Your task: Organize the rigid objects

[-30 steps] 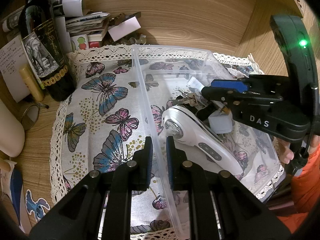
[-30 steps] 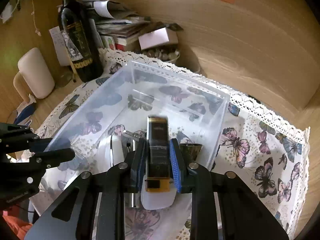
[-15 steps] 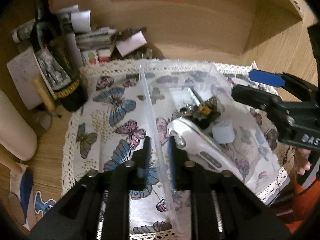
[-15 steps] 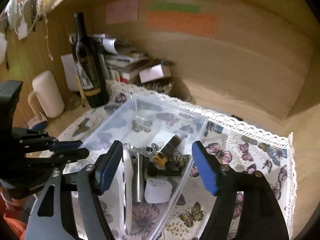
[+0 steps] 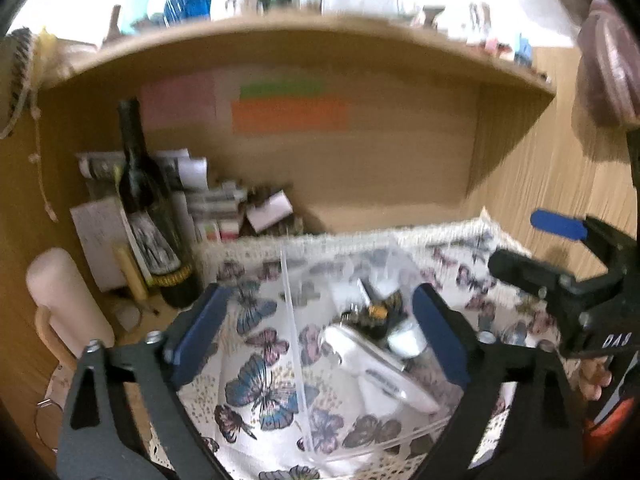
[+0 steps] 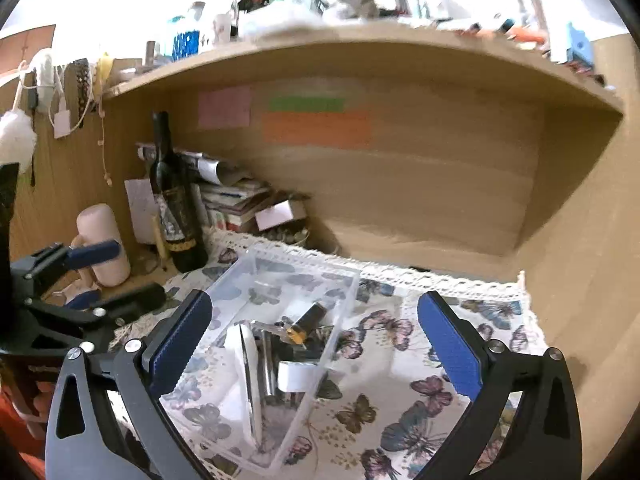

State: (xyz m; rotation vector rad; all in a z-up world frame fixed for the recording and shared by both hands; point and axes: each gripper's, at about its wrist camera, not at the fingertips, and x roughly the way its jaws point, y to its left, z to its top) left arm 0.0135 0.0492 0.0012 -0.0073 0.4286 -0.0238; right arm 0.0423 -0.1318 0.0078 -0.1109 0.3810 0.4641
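The butterfly cloth (image 6: 404, 364) covers my table across the lower half of both frames, and on it, lower centre, sits the clear plastic bin (image 6: 340, 280). Inside lie the white handheld device (image 6: 244, 356), a metal cylinder (image 6: 267, 360), a small white block (image 6: 294, 376) and the dark gold-ended stick (image 6: 306, 320), so the rigid things look gathered; I judge the sorting nearly done, with nothing loose visible on the cloth. My left claw (image 5: 320, 340) is released, jaws spread wide either side of the bin wall, holding nothing. My right claw (image 6: 316, 344) is likewise spread and empty above the bin. The right view shows the whole bin sharply; the left view is blurred but shows my right claw at the frame's right edge.
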